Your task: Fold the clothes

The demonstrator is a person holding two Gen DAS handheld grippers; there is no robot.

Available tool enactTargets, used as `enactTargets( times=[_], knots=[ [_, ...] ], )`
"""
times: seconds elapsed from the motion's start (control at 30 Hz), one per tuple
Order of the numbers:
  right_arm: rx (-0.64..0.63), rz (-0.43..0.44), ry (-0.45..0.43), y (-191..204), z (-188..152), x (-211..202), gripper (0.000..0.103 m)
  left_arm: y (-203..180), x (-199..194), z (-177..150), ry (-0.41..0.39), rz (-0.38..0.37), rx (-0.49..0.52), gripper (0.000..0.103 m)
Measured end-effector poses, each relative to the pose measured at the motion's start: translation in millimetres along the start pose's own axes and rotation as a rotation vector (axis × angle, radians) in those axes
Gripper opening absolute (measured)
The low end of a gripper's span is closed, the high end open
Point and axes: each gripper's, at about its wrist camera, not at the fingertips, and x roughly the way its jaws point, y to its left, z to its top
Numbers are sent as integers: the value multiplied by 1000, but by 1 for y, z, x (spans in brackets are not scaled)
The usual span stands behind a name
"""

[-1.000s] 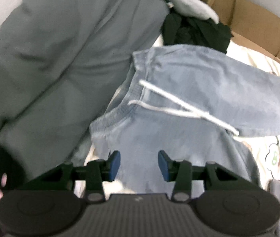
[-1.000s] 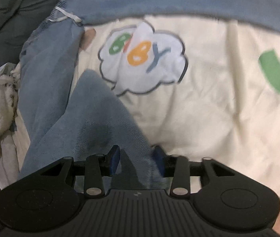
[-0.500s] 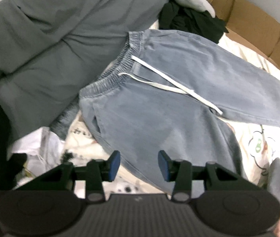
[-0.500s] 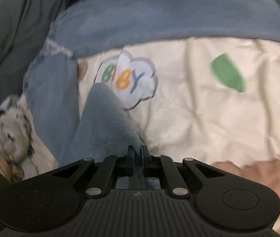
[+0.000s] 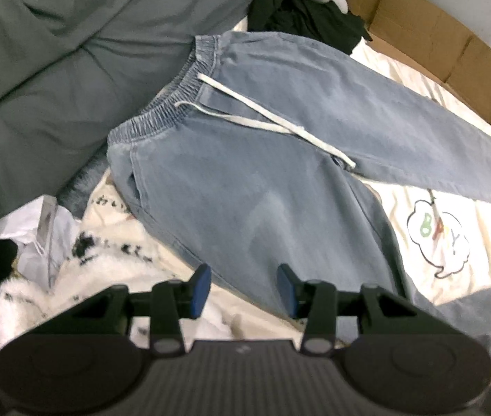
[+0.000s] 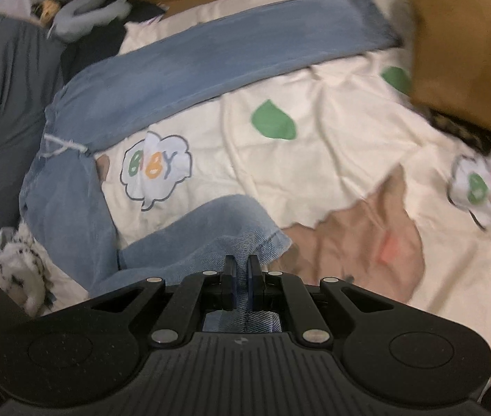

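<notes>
Pinching the hem of 1 leg of the blue jeans (image 6: 210, 239), the right gripper (image 6: 242, 277) is clamped tight on the denim. Its partner, the left gripper (image 5: 243, 286), hangs with jaws apart and empty above the jeans, which lie spread across the cream patterned bedsheet (image 6: 314, 173). Beyond them, a grey garment (image 5: 72, 52) lies beside the waistband.

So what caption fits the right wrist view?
Right gripper pinching a leg hem of the blue jeans above a cartoon-print bedsheet.
</notes>
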Motion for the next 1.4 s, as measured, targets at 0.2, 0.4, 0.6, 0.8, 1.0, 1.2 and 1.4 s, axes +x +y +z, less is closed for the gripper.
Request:
enactTargets(
  times=[0.2, 0.4, 0.6, 0.8, 1.0, 1.2, 1.4],
  knots=[
    [92, -12, -18, -25, -17, -21, 3, -1, 11, -8, 30, -3, 7, 46],
    [142, 44, -3, -33, -20, -42, 3, -4, 27, -12, 61, -9, 29, 46],
    [263, 76, 30, -44, -2, -31, 4, -13, 43, -15, 88, -24, 48, 48],
    [361, 66, 60, -62, 30, 6, 4, -22, 59, -16, 117, -37, 76, 48],
    [448, 78, 68, -76, 67, 46, 4, -26, 77, -15, 145, -32, 80, 48],
    [464, 76, 70, -73, 114, 84, 4, -31, 84, -19, 156, -31, 96, 48],
    [405, 40, 16, -63, 153, 102, 9, -29, 84, -23, 157, -22, 84, 49]
  ],
)
